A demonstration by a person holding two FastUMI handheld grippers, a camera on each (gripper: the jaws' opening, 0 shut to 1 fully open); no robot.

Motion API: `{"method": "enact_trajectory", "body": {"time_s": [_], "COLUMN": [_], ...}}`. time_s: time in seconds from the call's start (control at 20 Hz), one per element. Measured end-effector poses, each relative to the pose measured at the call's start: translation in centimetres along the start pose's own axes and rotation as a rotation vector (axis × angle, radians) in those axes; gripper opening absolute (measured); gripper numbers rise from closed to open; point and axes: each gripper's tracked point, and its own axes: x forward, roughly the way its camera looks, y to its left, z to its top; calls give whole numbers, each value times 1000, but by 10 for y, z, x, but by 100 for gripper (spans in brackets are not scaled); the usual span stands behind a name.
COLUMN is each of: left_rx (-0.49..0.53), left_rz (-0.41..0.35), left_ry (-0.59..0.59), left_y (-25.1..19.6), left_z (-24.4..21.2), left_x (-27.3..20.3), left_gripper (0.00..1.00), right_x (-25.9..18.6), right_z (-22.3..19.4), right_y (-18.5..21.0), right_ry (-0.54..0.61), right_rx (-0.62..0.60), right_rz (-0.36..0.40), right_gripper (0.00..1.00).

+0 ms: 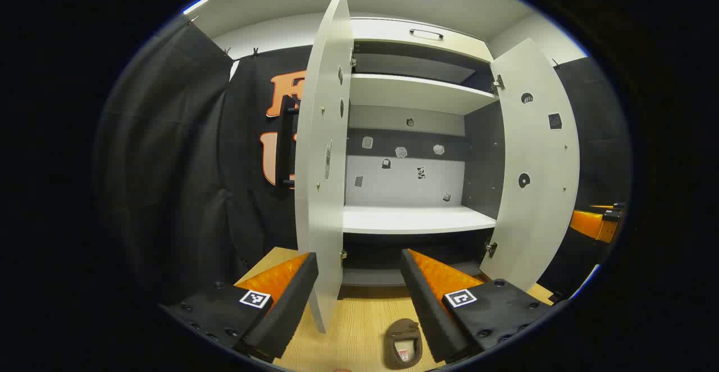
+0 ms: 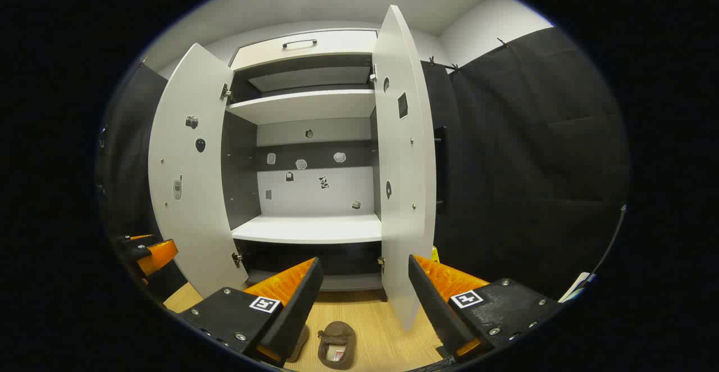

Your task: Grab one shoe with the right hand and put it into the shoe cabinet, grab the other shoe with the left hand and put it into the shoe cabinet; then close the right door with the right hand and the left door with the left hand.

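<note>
As both doors of the shoe cabinet stand wide open and its shelves carry no shoes, we judge the task to be at its very start.

1. Shoes. We see one brown shoe lying on the wooden floor in front of the cabinet, near the bottom edge of the right gripper view. A second shoe lies just beside it, largely hidden behind a finger of the right gripper. The left gripper view shows one shoe on the floor, between the fingers of the left gripper.

2. Grippers. The jaws of both grippers are released, spread wide and holding nothing. Both hang above the floor, facing the cabinet.

3. Doors. The left door and the right door are both swung outward.

4. Remaining work, in our judgement: every step. The right gripper must take one shoe to a shelf, the left gripper the other, and then each door must be closed in turn.
</note>
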Motion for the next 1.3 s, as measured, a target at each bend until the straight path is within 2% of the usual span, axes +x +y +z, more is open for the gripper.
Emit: {"method": "enact_trajectory", "body": {"time_s": [0.9,1.1,1.3], "left_rx": [17,18,19], "left_rz": [16,19,28], "left_ry": [-11,-7,2], "left_y": [-3,-3,-1], "left_z": [2,0,-5], "left_x": [1,1,1], "left_gripper": [96,96,97], "right_x": [11,18,31], "right_z": [-16,-49,-114], "right_y": [6,12,12], "right_ry": [30,96,207], "right_rx": [-9,7,2], "right_rz": [24,42,22], "right_gripper": [94,94,95]}}
